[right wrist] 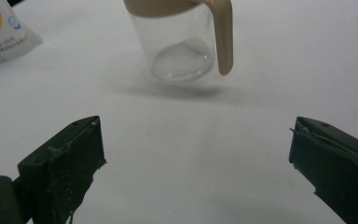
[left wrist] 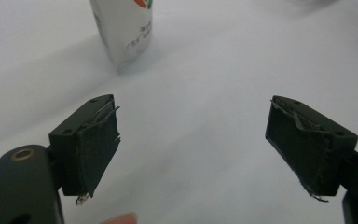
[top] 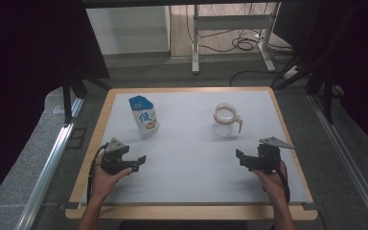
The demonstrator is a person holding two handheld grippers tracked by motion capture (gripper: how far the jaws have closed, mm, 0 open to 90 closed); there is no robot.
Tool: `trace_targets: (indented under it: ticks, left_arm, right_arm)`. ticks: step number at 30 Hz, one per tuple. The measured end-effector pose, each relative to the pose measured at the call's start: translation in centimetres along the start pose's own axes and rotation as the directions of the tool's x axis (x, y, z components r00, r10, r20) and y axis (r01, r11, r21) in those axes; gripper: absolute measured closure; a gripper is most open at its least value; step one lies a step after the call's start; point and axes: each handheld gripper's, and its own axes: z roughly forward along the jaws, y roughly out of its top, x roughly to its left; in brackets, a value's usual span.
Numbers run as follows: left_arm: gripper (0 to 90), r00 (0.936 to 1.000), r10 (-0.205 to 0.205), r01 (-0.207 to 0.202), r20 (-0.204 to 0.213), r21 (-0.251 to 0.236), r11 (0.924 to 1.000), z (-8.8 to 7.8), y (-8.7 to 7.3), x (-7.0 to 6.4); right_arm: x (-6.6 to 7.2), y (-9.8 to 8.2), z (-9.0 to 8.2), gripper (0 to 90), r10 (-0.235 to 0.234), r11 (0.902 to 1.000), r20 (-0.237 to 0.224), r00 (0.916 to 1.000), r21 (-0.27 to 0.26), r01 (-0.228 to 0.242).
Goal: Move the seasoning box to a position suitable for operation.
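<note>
A blue-and-white milk pouch [top: 143, 116] stands upright on the white table mat [top: 187, 163], left of centre. A clear glass jug [top: 226, 121] with a beige rim and handle stands right of centre. My left gripper [top: 143, 162] rests low near the front left, below the pouch, jaws wide apart and empty. In the left gripper view the gripper [left wrist: 193, 140] faces the pouch's base [left wrist: 126, 28] farther off. My right gripper [top: 239, 155] sits at the front right, below the jug, also open and empty. Ahead of it [right wrist: 196, 158] in the right gripper view stands the jug [right wrist: 182, 44].
The mat lies on a wooden-edged table [top: 191, 212]. A metal desk frame [top: 230, 28] and cables [top: 244, 44] stand on the floor beyond the far edge. Dark curtains hang at both sides. Open mat lies between the two grippers.
</note>
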Motion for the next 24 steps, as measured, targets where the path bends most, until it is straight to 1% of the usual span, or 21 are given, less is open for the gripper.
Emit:
trace_targets:
  ticks: [1,2,3,4,5,6,7,8,9,10,11,13,14,15,16,19,21,22,24]
  left_arm:
    - [16.7,1.0000,0.000,0.000,0.000,0.000,1.0000,0.00,0.00,0.00]
    - [16.7,1.0000,0.003,-0.003,0.008,0.007,1.0000,0.11,-0.01,0.10]
    - [16.7,0.9999,0.006,-0.006,0.012,0.010,0.9999,0.20,-0.01,0.21]
    - [16.7,0.9998,0.003,-0.003,0.018,0.012,0.9999,0.30,-0.02,0.35]
    - [16.7,0.9998,0.005,-0.005,0.018,0.013,0.9999,0.34,-0.02,0.45]
    - [16.8,0.9999,0.002,-0.003,0.014,0.015,0.9999,0.37,-0.01,0.50]
    - [16.8,0.9999,0.003,-0.003,0.015,0.014,0.9999,0.41,0.01,0.58]
    - [17.1,0.9999,-0.004,0.004,0.014,0.012,0.9999,0.43,0.03,0.60]
    - [17.4,0.9998,-0.004,0.003,0.021,0.010,0.9999,0.46,0.04,0.67]
    - [17.4,0.9995,-0.005,0.004,0.031,0.013,0.9999,0.51,-0.04,0.72]
    - [17.4,0.9995,-0.005,0.004,0.031,0.013,0.9999,0.51,-0.04,0.72]
    - [17.4,0.9991,-0.015,0.014,0.041,0.015,0.9998,0.54,-0.15,0.61]
    - [17.3,0.9991,-0.015,0.015,0.040,0.014,0.9998,0.53,-0.16,0.56]
    - [17.4,0.9991,-0.015,0.015,0.040,0.011,0.9998,0.49,-0.14,0.50]
    - [17.4,0.9991,-0.009,0.009,0.041,0.007,0.9999,0.43,-0.08,0.44]
    - [17.2,0.9993,0.009,-0.009,0.036,-0.006,0.9999,0.09,0.11,0.16]
    - [17.1,0.9995,0.008,-0.007,0.032,-0.006,1.0000,0.03,0.09,0.11]
    - [16.9,0.9995,0.009,-0.008,0.030,-0.006,0.9999,-0.02,0.08,0.12]
    - [16.8,0.9994,0.010,-0.010,0.032,-0.008,0.9999,-0.11,0.09,0.16]
  right_arm:
    - [-0.04,-0.05,-0.02,3.6,-0.003,0.9999,0.004,1.0000,0.011,0.002]
    - [-0.04,-0.05,-0.02,3.6,-0.003,0.9999,0.004,1.0000,0.011,0.002]
    - [-0.08,-0.18,-0.15,4.1,-0.008,0.9999,-0.009,0.9999,0.013,0.008]
    - [-0.15,-0.36,-0.32,4.1,-0.019,0.9998,-0.039,0.9991,0.002,0.019]
    - [-0.16,-0.51,-0.53,4.1,-0.031,0.9994,-0.058,0.9978,-0.015,0.031]
    - [-0.08,-0.55,-0.56,4.1,-0.055,0.9985,-0.046,0.9975,-0.006,0.054]
    - [-0.08,-0.55,-0.56,4.1,-0.055,0.9985,-0.046,0.9975,-0.006,0.054]
    - [-0.02,-0.61,-0.49,4.1,-0.072,0.9974,-0.036,0.9967,-0.004,0.072]
    - [-0.02,-0.65,-0.42,4.3,-0.078,0.9969,-0.037,0.9963,0.004,0.078]
    - [-0.03,-0.74,-0.30,6.0,-0.081,0.9967,-0.041,0.9959,0.005,0.081]
    - [-0.11,-0.78,-0.31,7.0,-0.078,0.9969,-0.043,0.9960,-0.002,0.078]
    - [-0.20,-0.80,-0.31,7.5,-0.076,0.9971,-0.045,0.9961,-0.006,0.076]
    - [-0.42,-0.76,-0.33,8.6,-0.068,0.9976,-0.063,0.9957,-0.013,0.067]
    - [-0.49,-0.73,-0.33,9.0,-0.066,0.9978,-0.064,0.9958,-0.015,0.065]
    - [-0.49,-0.73,-0.33,9.0,-0.066,0.9978,-0.064,0.9958,-0.015,0.065]
    - [-0.43,-0.66,-0.48,9.6,-0.100,0.9949,-0.031,0.9945,-0.011,0.100]
    - [-0.41,-0.64,-0.51,9.6,-0.101,0.9948,-0.031,0.9944,-0.011,0.101]
    - [-0.39,-0.54,-0.64,9.6,-0.093,0.9955,-0.038,0.9949,-0.018,0.093]
    - [-0.29,-0.38,-0.63,9.5,-0.100,0.9948,-0.040,0.9942,-0.020,0.099]
